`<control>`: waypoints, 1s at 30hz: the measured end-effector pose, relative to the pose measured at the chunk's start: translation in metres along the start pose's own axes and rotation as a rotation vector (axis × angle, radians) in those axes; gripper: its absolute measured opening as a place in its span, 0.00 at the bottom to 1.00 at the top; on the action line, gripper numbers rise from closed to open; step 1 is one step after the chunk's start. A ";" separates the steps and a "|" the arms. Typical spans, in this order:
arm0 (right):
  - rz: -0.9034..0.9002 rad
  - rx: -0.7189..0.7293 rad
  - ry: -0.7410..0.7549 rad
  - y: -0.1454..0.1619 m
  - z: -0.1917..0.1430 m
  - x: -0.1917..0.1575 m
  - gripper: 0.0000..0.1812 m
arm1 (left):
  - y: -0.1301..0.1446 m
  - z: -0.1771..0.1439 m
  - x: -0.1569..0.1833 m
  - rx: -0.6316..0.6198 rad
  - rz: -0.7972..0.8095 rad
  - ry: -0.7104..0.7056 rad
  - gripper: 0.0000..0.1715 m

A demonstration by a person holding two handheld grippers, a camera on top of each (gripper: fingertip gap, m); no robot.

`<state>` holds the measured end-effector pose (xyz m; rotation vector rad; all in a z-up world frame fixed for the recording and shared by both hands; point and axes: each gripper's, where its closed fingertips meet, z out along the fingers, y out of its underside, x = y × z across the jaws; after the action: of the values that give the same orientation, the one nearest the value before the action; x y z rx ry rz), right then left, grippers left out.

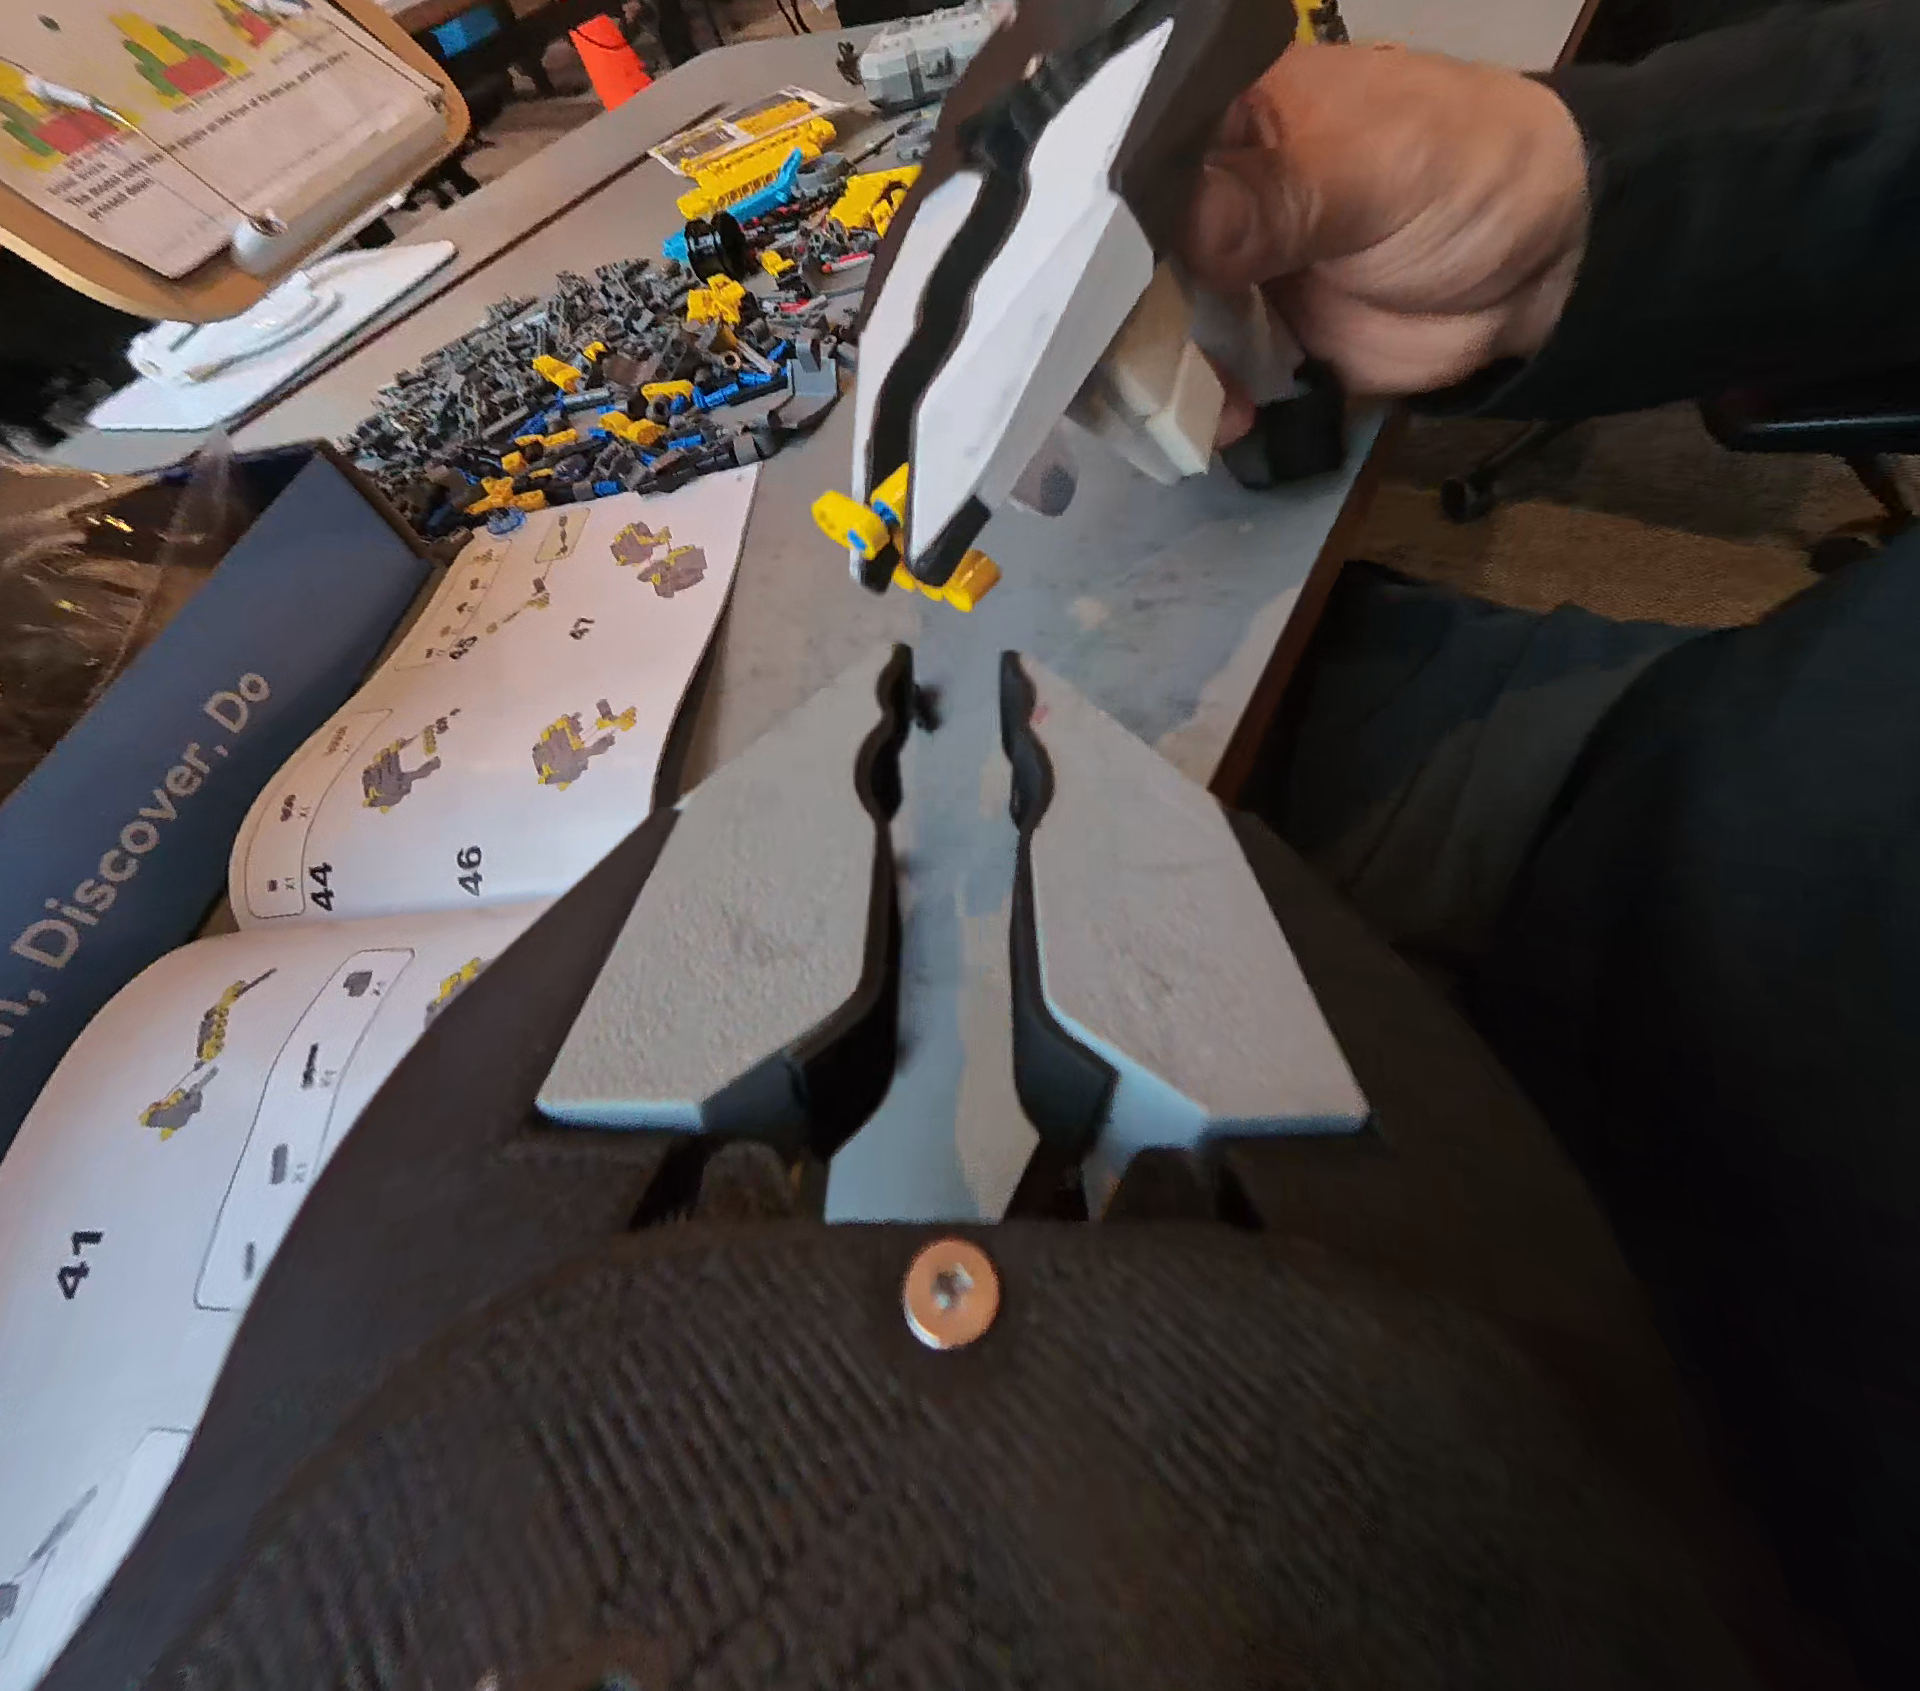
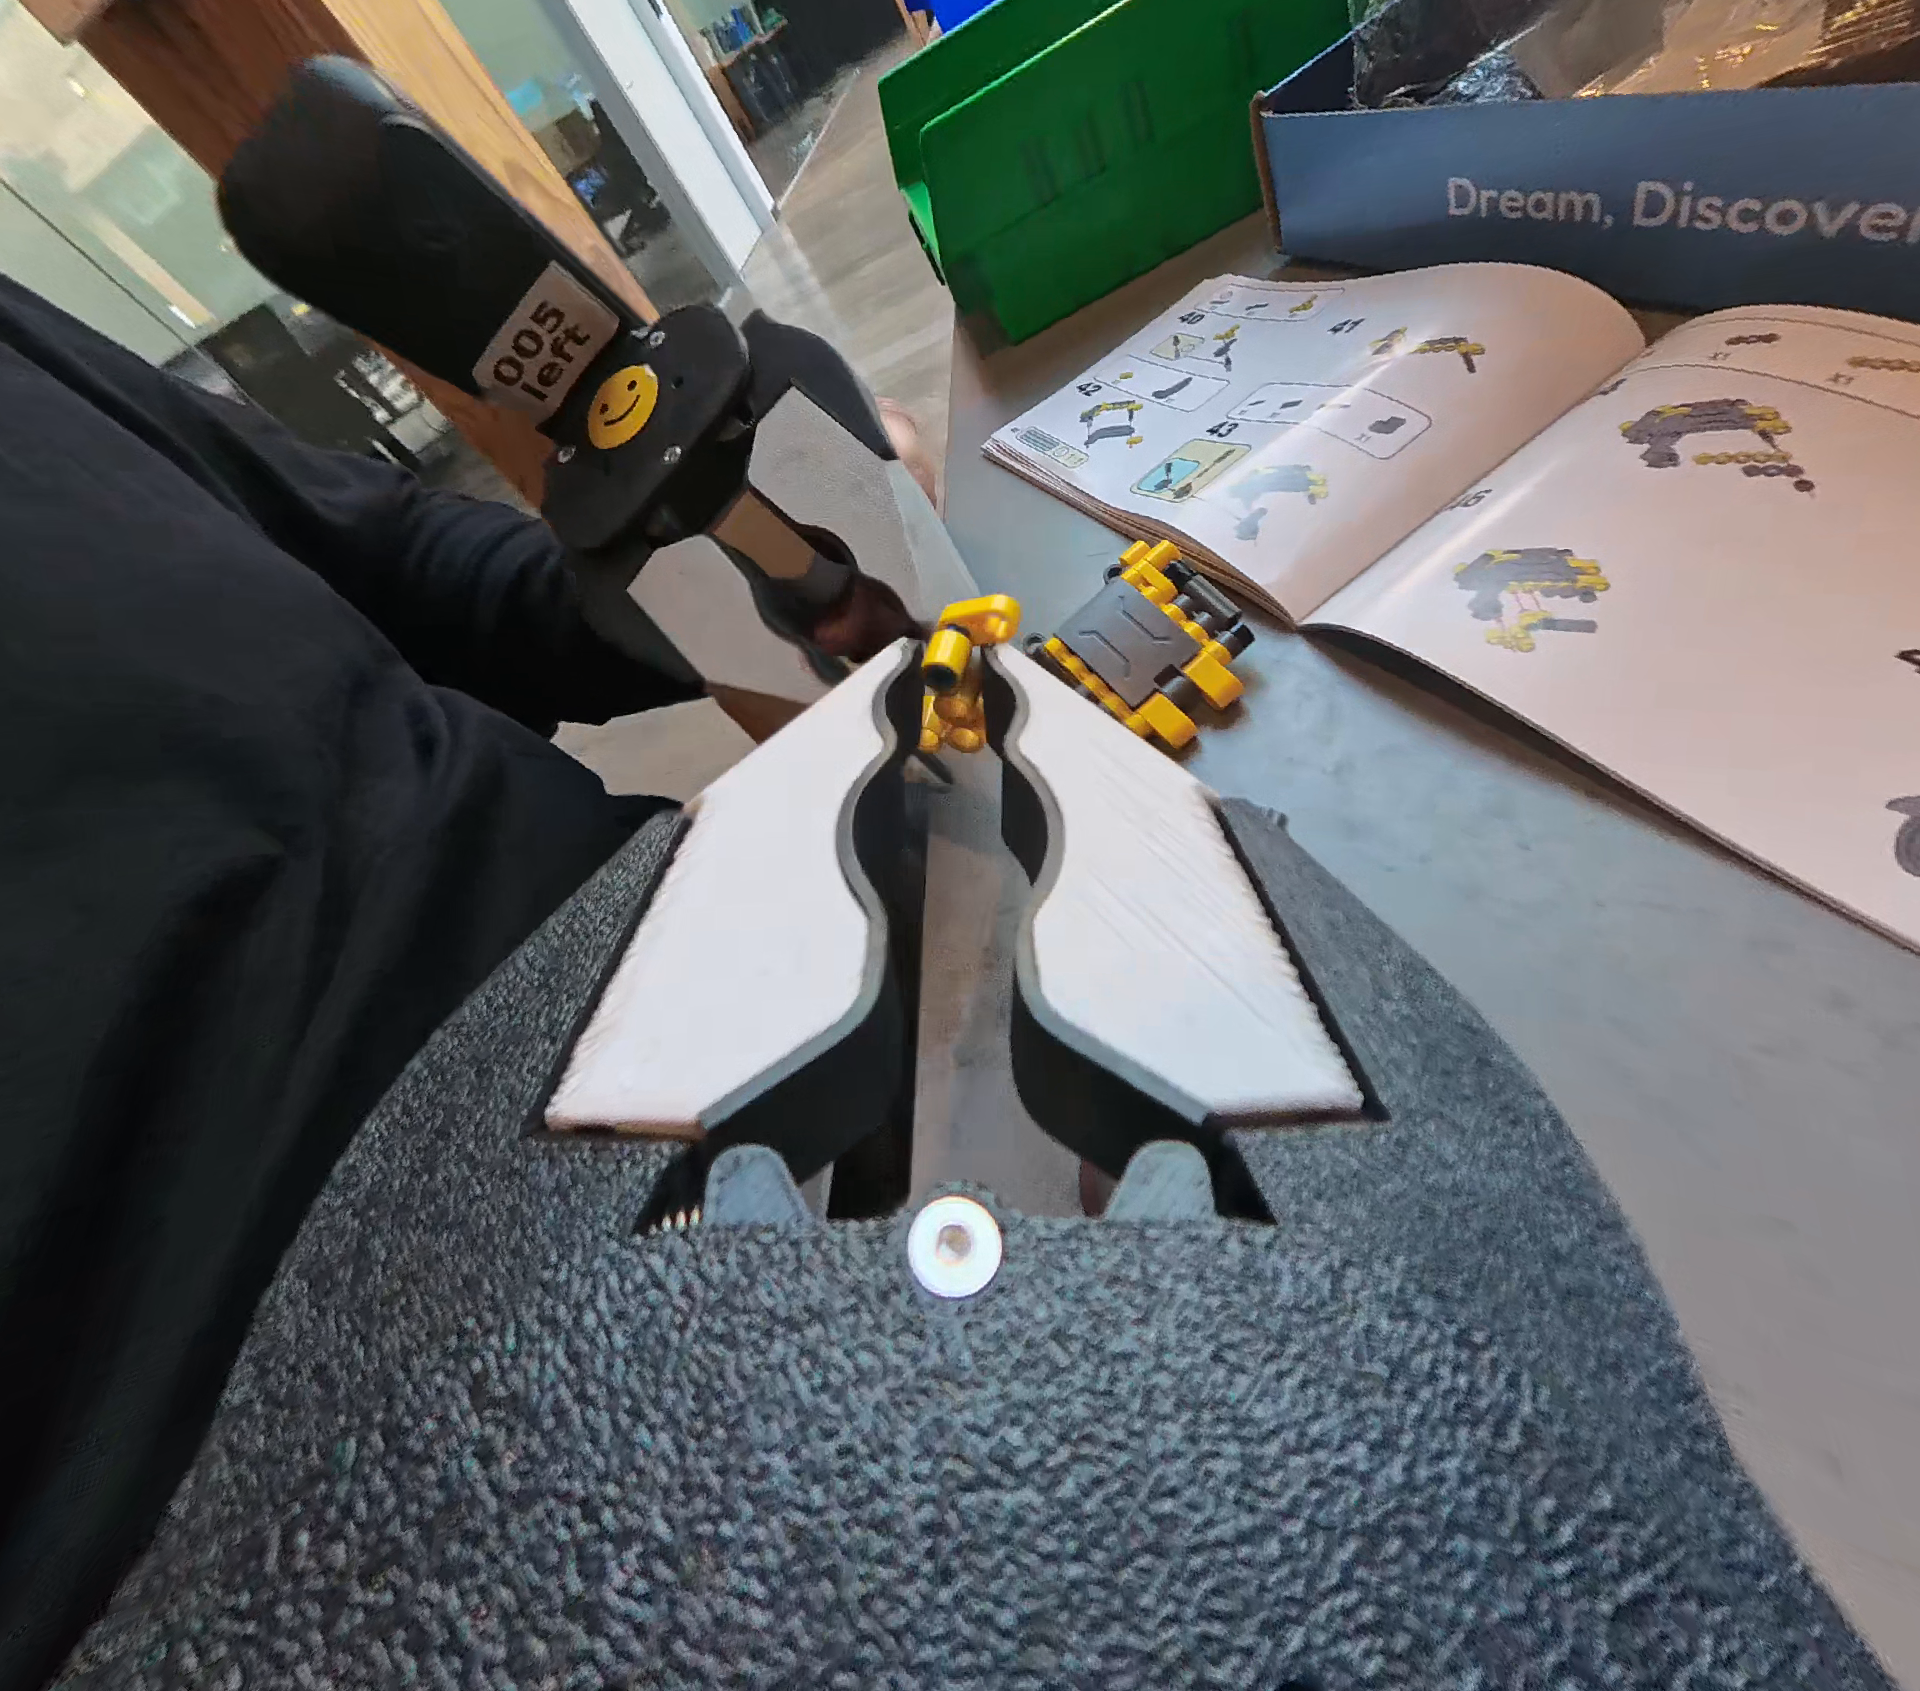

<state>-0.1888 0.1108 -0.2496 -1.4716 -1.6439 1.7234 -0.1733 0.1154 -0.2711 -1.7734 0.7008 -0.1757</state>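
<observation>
My right gripper (image 2: 961, 667) is shut on a small yellow brick assembly with blue pins (image 2: 958, 654), held a little above the grey table (image 2: 1455, 966). In the left wrist view the right gripper (image 1: 920, 576) points down with the yellow assembly (image 1: 883, 535) at its tips, just beyond my left gripper (image 1: 957, 667). My left gripper's jaws stand a narrow gap apart with the table showing between them. A tiny black piece (image 1: 924, 708) sits against its left finger. The left gripper (image 2: 831, 639) also shows in the right wrist view, close to the yellow assembly.
A flat yellow-and-black sub-assembly (image 2: 1143, 654) lies by an open instruction booklet (image 2: 1455, 498). A pile of grey, yellow and blue parts (image 1: 582, 394) lies beyond the booklet (image 1: 499, 706). A dark blue box (image 1: 156, 758), green bins (image 2: 1091, 135) and a propped board (image 1: 187, 31) stand around. The table edge (image 1: 1299, 602) is right. The grippers are tip to tip, or close to it.
</observation>
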 end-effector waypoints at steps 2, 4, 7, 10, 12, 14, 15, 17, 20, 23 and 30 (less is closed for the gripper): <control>0.007 -0.003 0.017 0.001 0.002 0.002 0.05 | -0.004 0.003 0.000 0.007 0.011 -0.025 0.09; 0.016 0.000 0.052 0.000 0.002 0.007 0.05 | -0.005 0.006 0.000 0.008 -0.023 -0.041 0.11; 0.088 0.055 0.065 -0.005 0.001 0.011 0.05 | -0.009 0.007 -0.010 0.025 -0.074 -0.114 0.08; 0.170 0.143 0.058 -0.013 0.000 0.012 0.05 | -0.013 0.009 -0.015 0.037 -0.119 -0.156 0.04; 0.192 0.166 0.070 -0.015 -0.001 0.014 0.03 | -0.012 0.009 -0.017 0.037 -0.126 -0.178 0.00; 0.203 0.177 0.068 -0.015 0.001 0.013 0.03 | -0.014 0.008 -0.016 0.048 -0.137 -0.172 0.00; 0.204 0.180 0.075 -0.015 0.001 0.013 0.03 | -0.014 0.007 -0.017 0.051 -0.150 -0.166 0.00; 0.198 0.188 0.103 -0.016 0.002 0.015 0.03 | -0.013 0.005 -0.019 0.060 -0.177 -0.165 0.00; 0.175 0.209 0.123 -0.019 0.000 0.015 0.03 | -0.003 0.008 -0.019 0.018 -0.188 -0.149 0.00; 0.127 0.166 0.182 -0.015 -0.003 0.019 0.03 | 0.007 0.008 -0.016 -0.021 -0.211 -0.097 0.07; 0.261 0.301 0.192 -0.022 -0.011 0.022 0.03 | -0.012 0.006 -0.020 0.008 -0.115 -0.177 0.12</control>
<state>-0.1975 0.1405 -0.2379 -1.6944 -1.0804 1.8002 -0.1822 0.1331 -0.2579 -1.7972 0.4716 -0.0974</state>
